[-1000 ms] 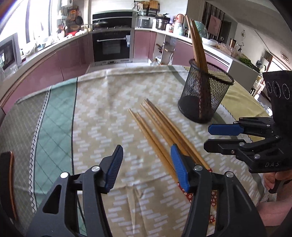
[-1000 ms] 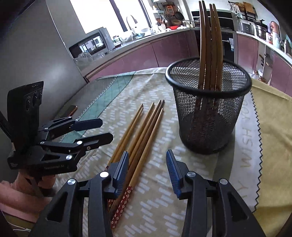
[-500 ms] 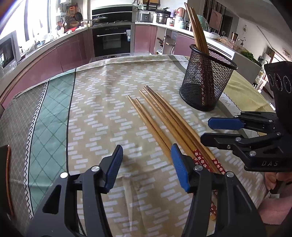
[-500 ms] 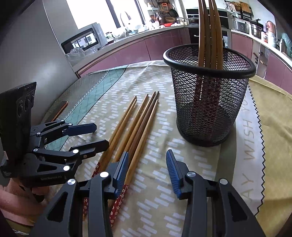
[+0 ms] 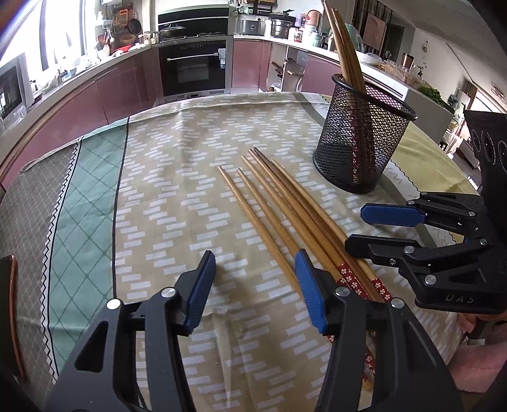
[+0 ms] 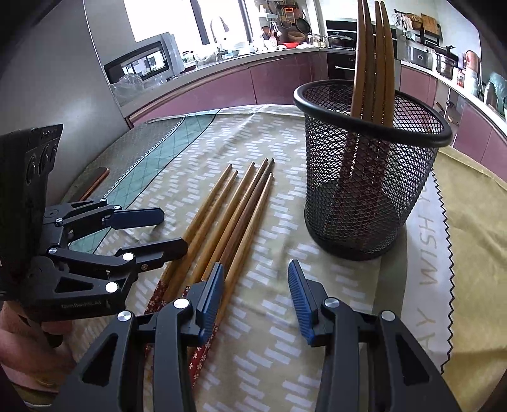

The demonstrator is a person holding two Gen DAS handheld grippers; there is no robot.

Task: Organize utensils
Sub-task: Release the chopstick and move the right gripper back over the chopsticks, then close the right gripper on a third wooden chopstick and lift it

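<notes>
Above loose chopsticks (image 5: 279,209), both grippers' jaws gape wide, seemingly empty.

Home kitchen; mauve cabinets (image 5: 120,85) run in curve under pale countertop (image 6: 221,61); built-in black oven (image 5: 191,68) with steel handle set among them; pots and pressure cooker (image 5: 279,27) on far counter; pans and utensils hang by bright window (image 6: 294,22); microwave (image 6: 139,63) at left; dining table covered by patterned tablecloth (image 5: 177,177) with beige, green and grey panels; mesh holder (image 5: 361,142) with chopsticks stands on cloth.
</notes>
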